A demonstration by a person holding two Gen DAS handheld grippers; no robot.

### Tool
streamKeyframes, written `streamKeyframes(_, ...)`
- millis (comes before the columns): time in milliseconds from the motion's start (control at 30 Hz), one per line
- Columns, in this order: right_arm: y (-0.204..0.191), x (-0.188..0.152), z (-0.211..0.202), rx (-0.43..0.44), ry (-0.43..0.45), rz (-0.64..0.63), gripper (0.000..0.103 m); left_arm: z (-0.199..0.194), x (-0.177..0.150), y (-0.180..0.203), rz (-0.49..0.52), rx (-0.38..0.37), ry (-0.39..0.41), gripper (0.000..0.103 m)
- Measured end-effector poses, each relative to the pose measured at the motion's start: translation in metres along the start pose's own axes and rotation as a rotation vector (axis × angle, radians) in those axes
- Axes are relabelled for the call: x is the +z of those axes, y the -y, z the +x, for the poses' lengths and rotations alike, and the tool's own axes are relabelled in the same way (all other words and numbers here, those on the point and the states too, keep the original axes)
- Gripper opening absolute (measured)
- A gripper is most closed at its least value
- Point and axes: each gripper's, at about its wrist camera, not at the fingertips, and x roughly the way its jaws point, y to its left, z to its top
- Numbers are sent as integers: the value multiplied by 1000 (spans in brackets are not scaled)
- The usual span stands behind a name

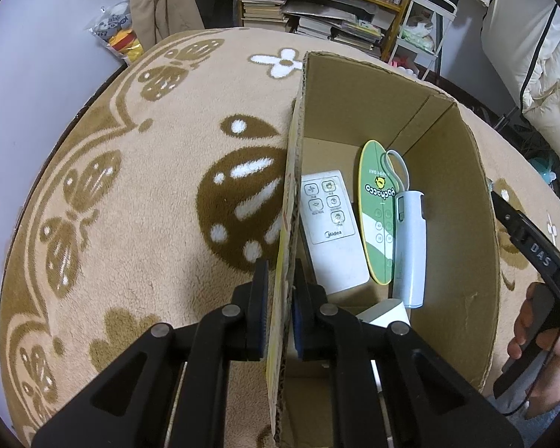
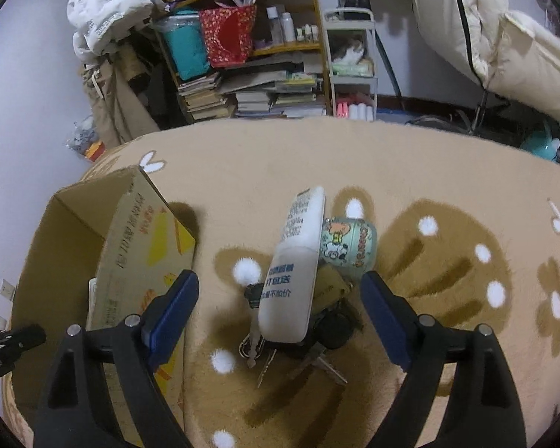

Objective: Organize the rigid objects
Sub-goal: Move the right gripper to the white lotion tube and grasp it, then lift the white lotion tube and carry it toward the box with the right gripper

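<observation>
My left gripper (image 1: 280, 298) is shut on the left wall of the cardboard box (image 1: 293, 186). Inside the box lie a white Midea remote (image 1: 332, 227), a green oval card (image 1: 377, 212), a pale blue device with a loop strap (image 1: 410, 242) and a white block (image 1: 386, 313). My right gripper (image 2: 280, 310) is open above a white glasses case (image 2: 293, 272) that rests on a bunch of keys (image 2: 317, 343) and a tan tag. A small green cartoon tin (image 2: 349, 248) lies just behind it. The box (image 2: 130, 246) stands to its left.
Everything sits on a tan rug with brown paw and flower patterns (image 1: 130, 186). A cluttered bookshelf (image 2: 242, 56), a white cart (image 2: 351, 63) and hanging coats stand at the back. The right hand and its gripper show at the right edge of the left wrist view (image 1: 537, 321).
</observation>
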Motion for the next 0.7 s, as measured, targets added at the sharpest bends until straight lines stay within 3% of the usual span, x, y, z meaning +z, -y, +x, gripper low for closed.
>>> streamKeyframes(133,8,-1,10,35,-20,49,87,0,0,-1,0,-4,0,12)
streamKeyframes(200,13,1,15,57,-37,79,72,1,-1,-1,-3,-6,0,12)
streamKeyframes(367,27,8,29,115,-88,148,52,1,-1,-2,-4,-7,-1,12)
streamKeyframes(700,26,16,49,139,-182,135,49,1,0,-2,-9,-11,-3,12)
